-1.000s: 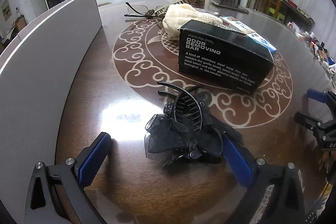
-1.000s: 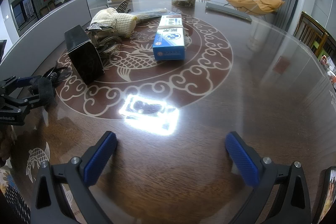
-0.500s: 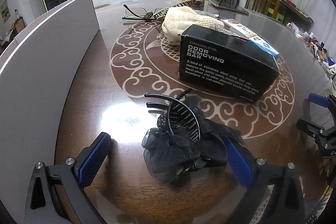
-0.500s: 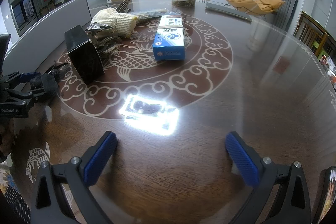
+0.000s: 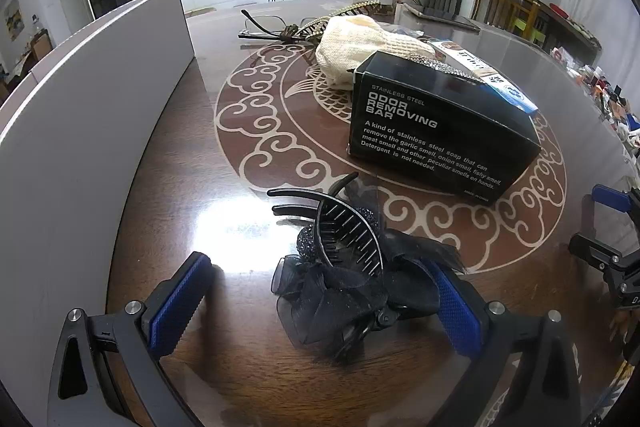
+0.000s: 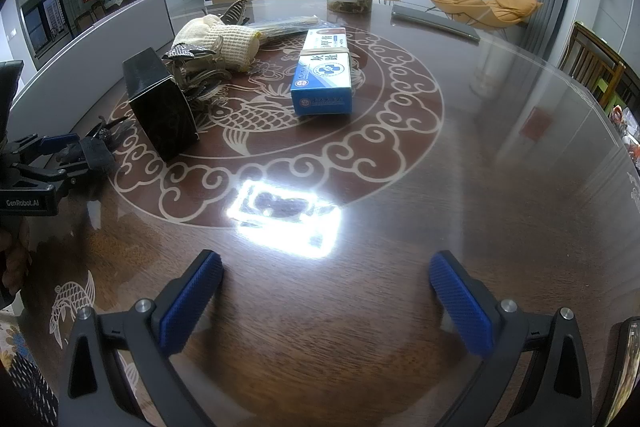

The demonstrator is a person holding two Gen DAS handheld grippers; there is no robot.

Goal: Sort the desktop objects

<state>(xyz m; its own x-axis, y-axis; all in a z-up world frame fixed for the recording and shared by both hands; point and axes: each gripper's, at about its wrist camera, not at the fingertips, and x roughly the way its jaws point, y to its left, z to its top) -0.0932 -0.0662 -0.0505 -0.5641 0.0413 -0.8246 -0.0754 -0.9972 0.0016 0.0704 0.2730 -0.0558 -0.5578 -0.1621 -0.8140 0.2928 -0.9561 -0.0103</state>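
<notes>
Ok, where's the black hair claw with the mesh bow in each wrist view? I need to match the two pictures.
Left wrist view: the hair claw lies low and centre, between the open left gripper fingers, nearer its right one.
Right wrist view: far left edge, mid-height, just beyond the left gripper's tips, mostly hidden.
Shared landmark: the black odor removing bar box, just beyond the claw in both.

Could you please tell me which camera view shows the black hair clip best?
The left wrist view: the hair clip lies close, between the open left tool, teeth and bow plain. The right wrist view shows it only small, at the far left edge.
</notes>
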